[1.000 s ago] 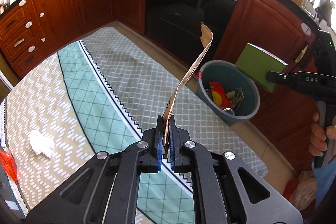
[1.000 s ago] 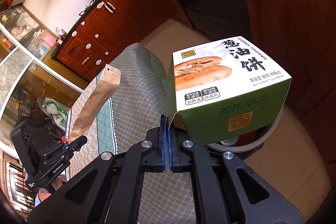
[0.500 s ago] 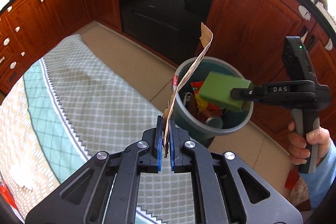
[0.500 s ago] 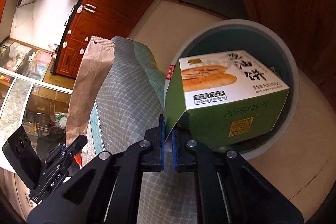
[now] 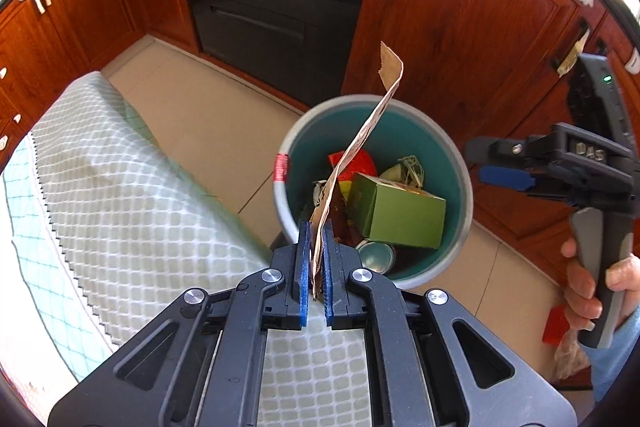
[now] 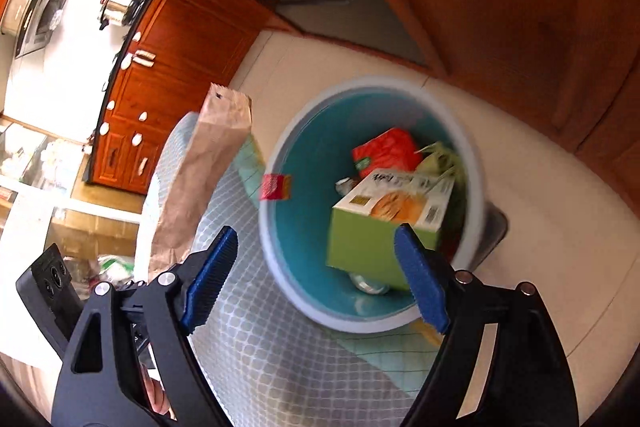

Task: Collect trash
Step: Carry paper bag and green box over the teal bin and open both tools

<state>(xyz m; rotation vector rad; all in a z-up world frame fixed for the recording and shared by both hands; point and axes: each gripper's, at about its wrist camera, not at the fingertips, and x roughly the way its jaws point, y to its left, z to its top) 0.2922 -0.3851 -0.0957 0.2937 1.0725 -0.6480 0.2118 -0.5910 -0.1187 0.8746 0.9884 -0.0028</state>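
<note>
Brown paper bag (image 5: 362,147), flattened, is clamped between the blue fingers (image 5: 304,267) of the left gripper (image 5: 314,263); it rises from lower centre of the left wrist view and curls over the open bin (image 5: 460,163), its upper end reaching past the far rim. In the right wrist view the same bag (image 6: 200,179) stands at centre left, beside the bin and above the patterned cloth (image 6: 256,339).

Right gripper (image 6: 316,275) is released — its fingers (image 6: 208,275) are spread wide with nothing between them, and it sits above the near rim of the bin (image 6: 280,267). In the left wrist view this gripper (image 5: 500,167) appears at centre right, to the right of the bin, held by a hand (image 5: 588,291) at the lower right edge.

Green carton (image 5: 396,215) lies inside the bin, tilted, its printed top face toward the right wrist camera (image 6: 380,223). Around it in the bin:
- a red wrapper (image 6: 384,151) toward the far side
- a round metal can (image 5: 376,257) at the bottom, near the front wall

A red label (image 5: 282,167) is on the bin's left rim. The bin stands on a tiled floor (image 5: 208,123) just beside the cloth-covered bench (image 5: 120,195), in front of wooden cabinets (image 5: 460,19) and a dark oven (image 5: 272,3).
</note>
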